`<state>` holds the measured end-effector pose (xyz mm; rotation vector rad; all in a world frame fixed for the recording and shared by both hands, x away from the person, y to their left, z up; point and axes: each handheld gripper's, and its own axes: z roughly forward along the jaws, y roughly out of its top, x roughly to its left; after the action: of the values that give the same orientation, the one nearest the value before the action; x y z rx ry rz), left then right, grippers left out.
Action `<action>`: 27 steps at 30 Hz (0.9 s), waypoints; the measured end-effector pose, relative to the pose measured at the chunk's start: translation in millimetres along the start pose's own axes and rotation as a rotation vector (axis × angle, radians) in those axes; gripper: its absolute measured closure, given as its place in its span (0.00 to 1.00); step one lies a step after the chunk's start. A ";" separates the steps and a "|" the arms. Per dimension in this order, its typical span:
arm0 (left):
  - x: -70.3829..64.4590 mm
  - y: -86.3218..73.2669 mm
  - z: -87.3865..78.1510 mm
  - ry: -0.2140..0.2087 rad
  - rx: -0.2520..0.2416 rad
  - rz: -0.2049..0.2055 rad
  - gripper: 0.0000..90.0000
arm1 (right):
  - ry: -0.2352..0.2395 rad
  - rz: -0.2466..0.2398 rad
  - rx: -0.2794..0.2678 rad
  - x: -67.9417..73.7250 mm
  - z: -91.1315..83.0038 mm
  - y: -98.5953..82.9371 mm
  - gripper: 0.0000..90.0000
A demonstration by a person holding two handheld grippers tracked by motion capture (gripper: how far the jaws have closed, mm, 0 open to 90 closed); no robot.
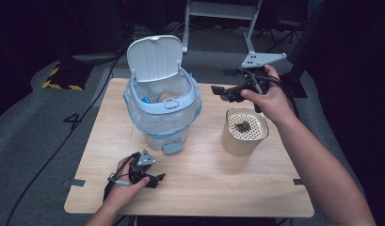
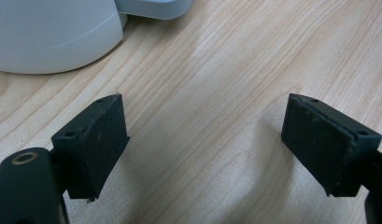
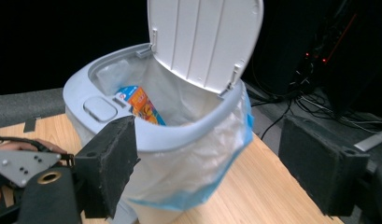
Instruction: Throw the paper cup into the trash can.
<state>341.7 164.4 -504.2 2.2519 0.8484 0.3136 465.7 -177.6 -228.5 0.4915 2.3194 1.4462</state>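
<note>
A white and pale blue pedal bin (image 1: 163, 106) stands on the wooden table (image 1: 204, 179) with its lid (image 1: 155, 57) up and a clear liner with a blue edge over its rim. Inside the bin (image 3: 170, 135) lies a colourful packet (image 3: 141, 103). To the right sits a beige cylinder (image 1: 244, 130) with a perforated top and dark scraps on it. My right gripper (image 1: 218, 91) hovers open, up in the air between cylinder and bin, aimed at the bin. My left gripper (image 1: 158, 179) rests open low over the table's front, nothing between its jaws (image 2: 205, 149).
The bin's grey pedal (image 1: 172, 147) juts toward the table's front. A metal stand (image 1: 249, 28) rises beyond the far edge, and cables (image 1: 53, 150) run across the grey floor to the left. Bare wood lies across the front and right of the table.
</note>
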 end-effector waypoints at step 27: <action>7.0 -10.8 -10.1 0.026 -0.005 -0.033 0.17 | -0.096 0.095 0.123 18.3 -98.3 -115.7 0.26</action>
<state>337.3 180.1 -504.4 2.2309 0.8967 0.3299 391.3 -293.4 -295.0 0.6984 2.3463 1.2953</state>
